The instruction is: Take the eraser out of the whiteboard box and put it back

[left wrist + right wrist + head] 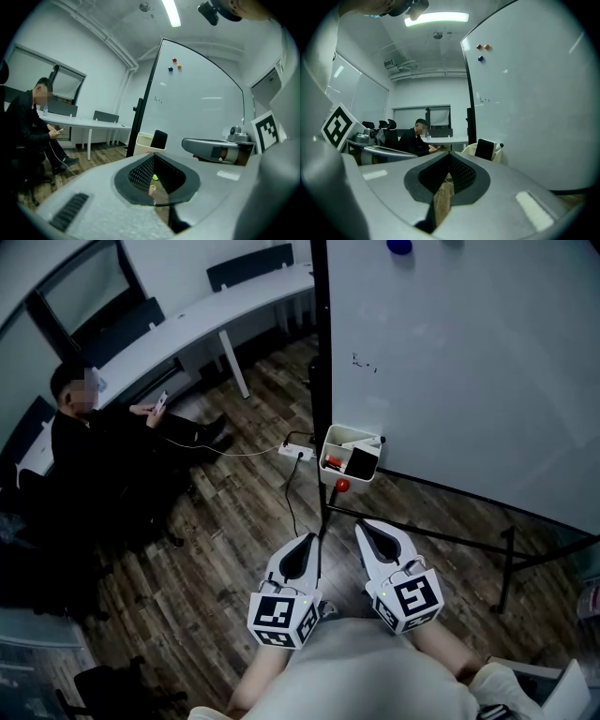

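Note:
A white whiteboard box (330, 442) hangs at the lower left corner of the whiteboard (469, 362). A black eraser (361, 462) stands in it beside some markers. The box (143, 140) and the upright eraser (159, 139) show ahead in the left gripper view. In the right gripper view the eraser (484, 149) and box (469, 149) sit just right of centre. My left gripper (308, 539) and right gripper (365, 527) are side by side, well short of the box and pointing toward it. Both are shut with nothing between the jaws.
A person (89, 442) sits at the left holding a phone, next to a long white desk (187, 329). A power strip (298, 452) and its cable lie on the wood floor. The board's black stand legs (450, 540) run along the floor to the right. A red knob (342, 486) sits under the box.

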`<state>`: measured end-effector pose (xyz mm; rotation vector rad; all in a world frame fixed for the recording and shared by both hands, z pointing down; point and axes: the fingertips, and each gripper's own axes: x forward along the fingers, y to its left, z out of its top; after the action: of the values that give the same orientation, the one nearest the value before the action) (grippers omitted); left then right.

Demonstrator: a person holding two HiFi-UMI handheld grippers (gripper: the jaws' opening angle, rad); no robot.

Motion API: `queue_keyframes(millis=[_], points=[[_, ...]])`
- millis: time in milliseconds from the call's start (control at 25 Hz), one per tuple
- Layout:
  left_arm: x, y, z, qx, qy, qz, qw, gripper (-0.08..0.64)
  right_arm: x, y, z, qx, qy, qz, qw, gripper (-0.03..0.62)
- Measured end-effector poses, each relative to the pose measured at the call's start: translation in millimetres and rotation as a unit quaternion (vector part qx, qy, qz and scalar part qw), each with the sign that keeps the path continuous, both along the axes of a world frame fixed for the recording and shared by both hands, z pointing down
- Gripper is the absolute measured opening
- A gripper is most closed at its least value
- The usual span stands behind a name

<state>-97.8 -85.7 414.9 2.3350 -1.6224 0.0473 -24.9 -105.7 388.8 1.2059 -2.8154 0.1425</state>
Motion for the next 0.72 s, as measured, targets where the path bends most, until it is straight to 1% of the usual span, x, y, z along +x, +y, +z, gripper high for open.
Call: queue_keyframes(millis=[240,360,520,720], points=[[-9.5,-11.0,3.2,-0.004,0.002,0.015,0.9999,0.005,-3.9,-16.0,-0.5,0.003,0.0,0.025,1.0,0.008],[-13.6,-15.8,7.0,-0.008,0.003,0.02,0.9998,0.005,-1.6,-28.2,-0.1,0.006,0.003,0.042,0.999,0.025],[-17.2,-22.3,9.6,-0.011,0.004,0.025,0.9996,0.005,3.0,-50.1,0.2,0.01,0.012,0.062,0.998,0.072],[-19.4,-29.6,7.8,-0.012,0.007,0.029,0.9995,0.004,9.2,-72.9,0.5,0.011,0.027,0.085,0.996,0.183]])
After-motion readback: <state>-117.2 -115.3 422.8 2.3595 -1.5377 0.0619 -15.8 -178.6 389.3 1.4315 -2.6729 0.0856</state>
